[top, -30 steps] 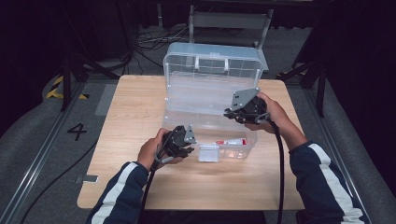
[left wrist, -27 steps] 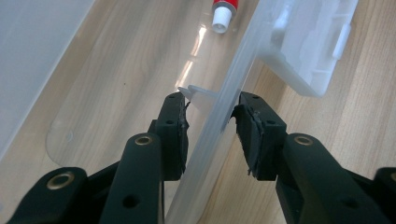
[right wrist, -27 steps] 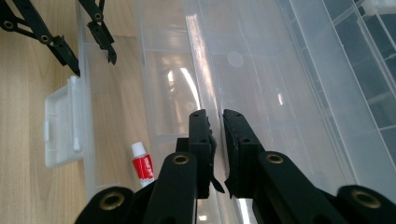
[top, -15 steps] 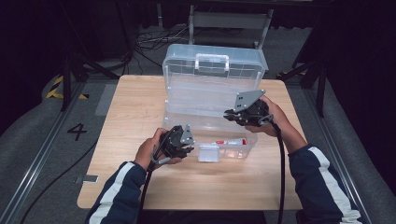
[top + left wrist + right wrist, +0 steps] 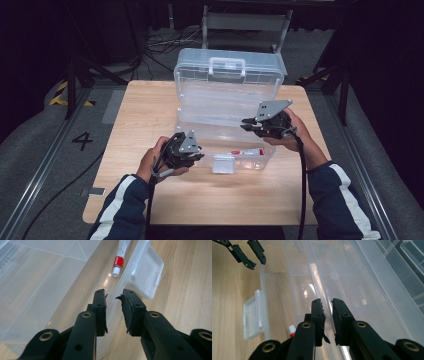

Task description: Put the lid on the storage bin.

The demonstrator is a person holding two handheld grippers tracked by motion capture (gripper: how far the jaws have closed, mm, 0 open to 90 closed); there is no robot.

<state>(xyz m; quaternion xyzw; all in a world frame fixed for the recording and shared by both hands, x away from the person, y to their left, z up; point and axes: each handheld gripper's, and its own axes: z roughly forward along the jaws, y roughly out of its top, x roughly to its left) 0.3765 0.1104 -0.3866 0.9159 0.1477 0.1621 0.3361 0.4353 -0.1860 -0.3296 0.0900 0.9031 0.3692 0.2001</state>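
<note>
- We see dark navy sleeves (image 5: 117, 207) with white stripes down both arms.
- We note the left gripper (image 5: 199, 156) and right gripper (image 5: 245, 123): black bodies, each topped by a grey three-cornered plate.
- Black cables trail from each.
- Jaw arms carry brass-ringed holes; the black pads (image 5: 126, 312) look frayed.

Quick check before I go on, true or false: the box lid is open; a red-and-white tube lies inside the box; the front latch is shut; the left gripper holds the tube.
1. The clear box has its lid up: true.
2. A red-and-white tube lies inside it: true.
3. The front latch is shut: false, it hangs open, folded out over the wooden table.
4. The left gripper holds the tube: false, its jaws straddle the box's front wall, apart from the tube.
</note>
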